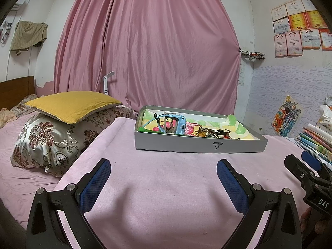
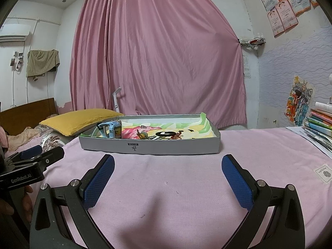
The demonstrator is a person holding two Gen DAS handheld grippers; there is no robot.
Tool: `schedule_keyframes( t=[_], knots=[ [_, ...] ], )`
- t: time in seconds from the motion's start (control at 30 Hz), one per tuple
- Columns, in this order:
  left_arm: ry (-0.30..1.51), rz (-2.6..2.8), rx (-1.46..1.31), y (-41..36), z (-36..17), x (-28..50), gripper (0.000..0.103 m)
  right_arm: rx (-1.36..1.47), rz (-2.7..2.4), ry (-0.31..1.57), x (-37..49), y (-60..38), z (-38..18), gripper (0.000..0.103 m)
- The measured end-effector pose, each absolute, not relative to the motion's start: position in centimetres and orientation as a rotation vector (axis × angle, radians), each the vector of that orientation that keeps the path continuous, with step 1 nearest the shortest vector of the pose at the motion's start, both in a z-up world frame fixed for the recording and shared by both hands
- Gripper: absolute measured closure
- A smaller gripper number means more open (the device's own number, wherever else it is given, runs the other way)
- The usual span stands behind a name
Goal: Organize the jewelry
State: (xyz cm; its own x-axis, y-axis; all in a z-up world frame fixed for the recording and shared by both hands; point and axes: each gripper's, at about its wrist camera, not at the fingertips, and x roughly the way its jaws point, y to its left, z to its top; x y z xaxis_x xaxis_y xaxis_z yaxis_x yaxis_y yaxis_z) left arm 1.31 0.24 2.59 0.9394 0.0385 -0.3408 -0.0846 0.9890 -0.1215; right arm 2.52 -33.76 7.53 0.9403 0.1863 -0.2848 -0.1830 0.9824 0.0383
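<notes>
1. Right now the left gripper (image 1: 164, 178) and right gripper (image 2: 168, 174) gape wide, holding nothing.
2. Jewelry sits in the grey tray (image 2: 149, 146) on the bed (image 2: 166, 197).
3. Tangled pieces could snag together when lifted.

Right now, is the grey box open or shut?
Open. The grey box has no lid on, and the blue watch shows inside.

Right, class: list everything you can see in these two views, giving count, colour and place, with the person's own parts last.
Tray: one, grey, on the pink cloth.
Watch: one, light blue, tray's left end.
Small jewelry pieces: count unclear, dark and brown, in the tray.
Pink cloth: one, covering the surface.
Pillow: one, yellow, left, on a floral pillow.
Curtain: one, pink, behind.
Books: stack, mixed colours, right.
Certificates: several, right wall.
Left tongs: open, black with blue pads.
Right tongs: open, same.
</notes>
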Motion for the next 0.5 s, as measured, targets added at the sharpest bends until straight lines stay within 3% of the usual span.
schedule_keyframes(
  t=[0.5],
  knots=[
    [0.345,0.063,-0.135,0.25,2.59,1.33,0.001,0.014,0.188,0.291,2.44,-33.73,7.49,0.002]
  ],
)
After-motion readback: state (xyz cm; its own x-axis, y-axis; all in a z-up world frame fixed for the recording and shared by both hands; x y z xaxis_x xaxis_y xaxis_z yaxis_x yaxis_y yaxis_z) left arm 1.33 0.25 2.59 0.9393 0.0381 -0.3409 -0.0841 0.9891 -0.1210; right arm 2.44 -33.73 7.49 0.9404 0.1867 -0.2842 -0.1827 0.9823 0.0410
